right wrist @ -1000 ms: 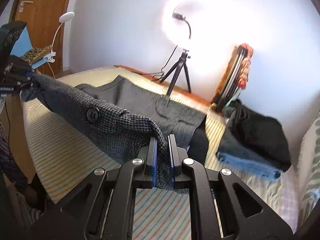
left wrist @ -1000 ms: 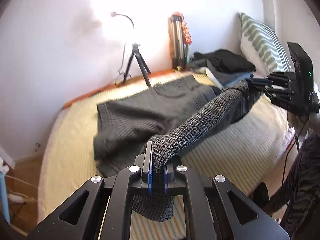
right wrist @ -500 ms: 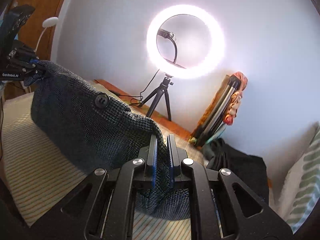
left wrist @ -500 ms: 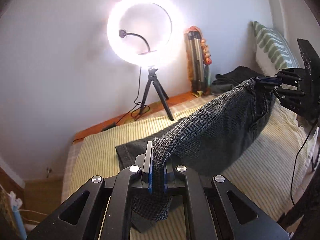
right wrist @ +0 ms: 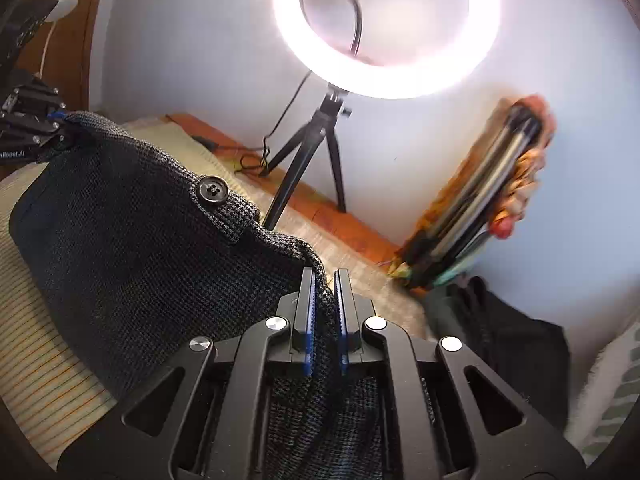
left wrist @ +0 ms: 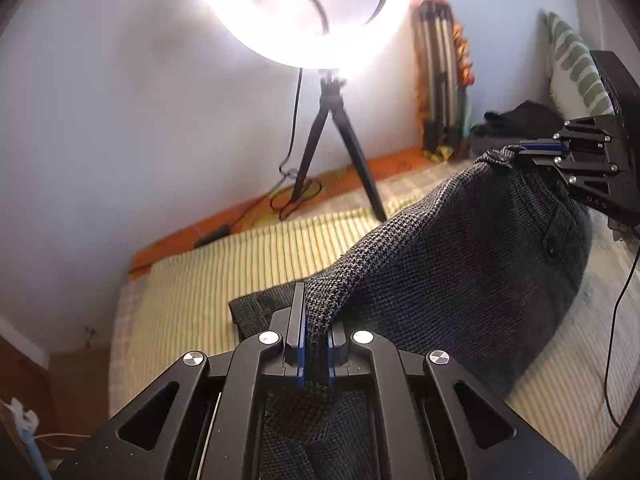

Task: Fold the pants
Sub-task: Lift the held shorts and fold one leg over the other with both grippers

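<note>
The left claw [left wrist: 314,344] is clamped on one end of the waistband of the dark grey houndstooth woven pants [left wrist: 460,264]. The pants hang stretched above the yellow striped bed [left wrist: 208,280]. The right claw [right wrist: 325,320] is clamped on the opposite waistband end.

Ahead of you a lit ring light [right wrist: 386,28] stands on a black tripod [right wrist: 316,152] against the white wall [left wrist: 100,120]. You have a striped yellow bedcover [left wrist: 208,280] below, a bundle of folded tripods [right wrist: 480,200] leaning right, dark clothes [right wrist: 500,336] and a green-striped pillow [left wrist: 576,68] beside it.
</note>
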Tool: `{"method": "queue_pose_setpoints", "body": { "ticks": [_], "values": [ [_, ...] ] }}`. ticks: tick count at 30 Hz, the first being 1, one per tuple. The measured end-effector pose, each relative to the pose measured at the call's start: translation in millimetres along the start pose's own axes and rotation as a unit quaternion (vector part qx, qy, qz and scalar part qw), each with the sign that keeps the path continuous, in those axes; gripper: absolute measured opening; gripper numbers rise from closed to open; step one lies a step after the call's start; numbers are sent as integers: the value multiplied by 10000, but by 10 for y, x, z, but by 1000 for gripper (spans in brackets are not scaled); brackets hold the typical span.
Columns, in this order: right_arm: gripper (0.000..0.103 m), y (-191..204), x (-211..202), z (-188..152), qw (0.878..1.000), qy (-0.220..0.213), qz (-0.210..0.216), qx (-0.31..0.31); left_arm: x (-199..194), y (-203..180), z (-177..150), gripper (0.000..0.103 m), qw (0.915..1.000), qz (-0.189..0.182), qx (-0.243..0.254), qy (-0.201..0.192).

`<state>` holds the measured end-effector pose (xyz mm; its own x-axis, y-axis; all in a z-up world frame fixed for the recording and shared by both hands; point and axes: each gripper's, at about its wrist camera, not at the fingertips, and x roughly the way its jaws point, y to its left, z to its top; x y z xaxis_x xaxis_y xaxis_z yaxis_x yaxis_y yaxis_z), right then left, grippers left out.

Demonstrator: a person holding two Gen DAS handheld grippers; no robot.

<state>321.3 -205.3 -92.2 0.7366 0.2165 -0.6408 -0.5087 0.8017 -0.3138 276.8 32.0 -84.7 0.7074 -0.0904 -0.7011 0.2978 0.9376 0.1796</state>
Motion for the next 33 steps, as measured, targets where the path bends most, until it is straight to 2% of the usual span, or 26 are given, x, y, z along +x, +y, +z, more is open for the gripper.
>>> {"method": "queue_pose_setpoints", "body": {
  "ticks": [5,9,10,11,12,13,14,16,21,25,29,30,32,33],
  "values": [
    [9,-32,622,-77,9957,633,623,253,561,93,-171,6,9981,-105,-77,595],
    [11,-125,844,-188,9893,965,960,531,833,74,-296,6,9960,-182,-39,869],
    [22,-192,812,-221,9881,935,1011,681,861,44,-324,6,9960,-168,49,880],
    [40,-256,782,-240,9871,901,1053,805,879,32,-319,6,9959,-155,102,884],
    [50,-328,720,-293,9857,866,1090,946,883,18,-328,6,9959,-145,156,879],
    [67,-361,672,-331,9854,846,1085,1003,887,11,-322,6,9958,-149,195,880],
    [70,-361,672,-331,9854,846,1085,1003,882,9,-304,6,9958,-160,206,875],
    [70,-483,576,-479,9829,885,1115,1172,900,12,-307,6,9958,-196,220,868],
    [70,-704,684,-578,9706,978,1281,1788,880,48,-308,6,9963,-302,122,797],
    [70,-734,876,-600,9654,1359,973,2001,852,51,-292,6,9971,-280,144,696],
    [70,-767,842,-626,9657,1312,740,2116,767,28,-292,6,9979,-240,238,560],
    [71,-781,839,-634,9648,1300,742,2161,756,33,-293,6,9979,-248,241,542],
    [71,-801,840,-653,9599,1224,1042,2295,761,53,-301,6,9978,-284,217,554],
    [68,-806,839,-656,9580,1188,1081,2376,766,56,-304,6,9978,-285,217,559]
  ]
}}
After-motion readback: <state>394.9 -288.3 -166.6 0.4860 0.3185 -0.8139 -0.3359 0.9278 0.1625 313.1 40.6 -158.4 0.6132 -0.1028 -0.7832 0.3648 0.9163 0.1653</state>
